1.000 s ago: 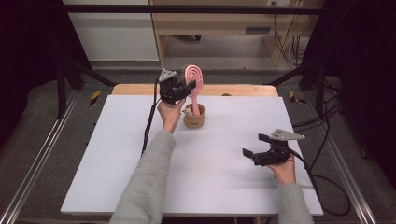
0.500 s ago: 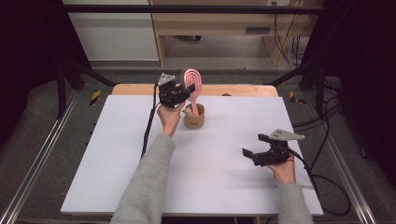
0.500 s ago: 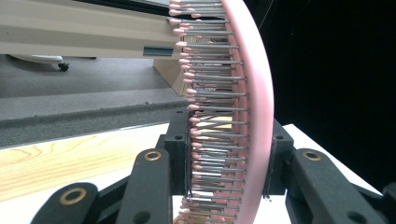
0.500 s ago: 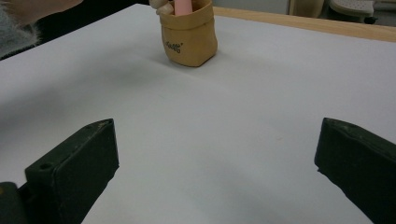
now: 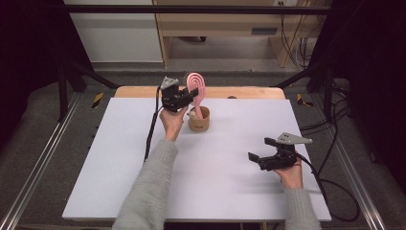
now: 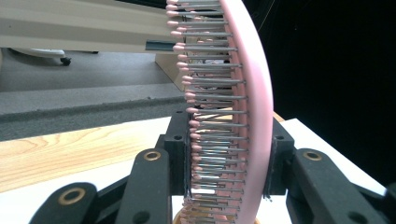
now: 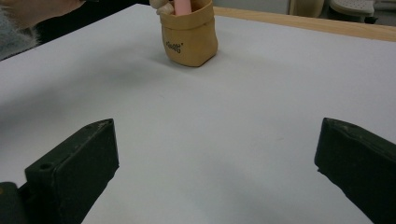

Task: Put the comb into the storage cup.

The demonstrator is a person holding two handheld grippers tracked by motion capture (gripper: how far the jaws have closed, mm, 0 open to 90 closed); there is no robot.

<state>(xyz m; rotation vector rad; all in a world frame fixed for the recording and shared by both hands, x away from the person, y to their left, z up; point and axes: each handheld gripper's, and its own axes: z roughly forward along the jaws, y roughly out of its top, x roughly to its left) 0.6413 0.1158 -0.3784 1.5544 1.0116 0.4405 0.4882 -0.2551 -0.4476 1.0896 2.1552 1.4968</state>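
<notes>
A pink hairbrush (image 5: 195, 84) stands upright with its handle down in a small tan pouch (image 5: 199, 120) at the back middle of the white table. My left gripper (image 5: 187, 97) is shut on the brush just below its head. In the left gripper view the bristled head (image 6: 252, 93) rises between the two black jaws, which press on it from both sides. My right gripper (image 5: 258, 149) hovers open near the front right, with nothing between its jaws. In the right gripper view the pouch (image 7: 189, 39) sits well ahead, and the pink handle (image 7: 182, 5) pokes out of it.
The white table top (image 5: 119, 158) lies on a wooden board whose strip (image 5: 239, 92) shows along the far edge. A pale object (image 7: 163, 7) also sits inside the pouch. Metal rails run along both sides of the table, and cables trail off to the right.
The left gripper and the brush have dipped very slightly toward the pouch. The right gripper has kept still.
</notes>
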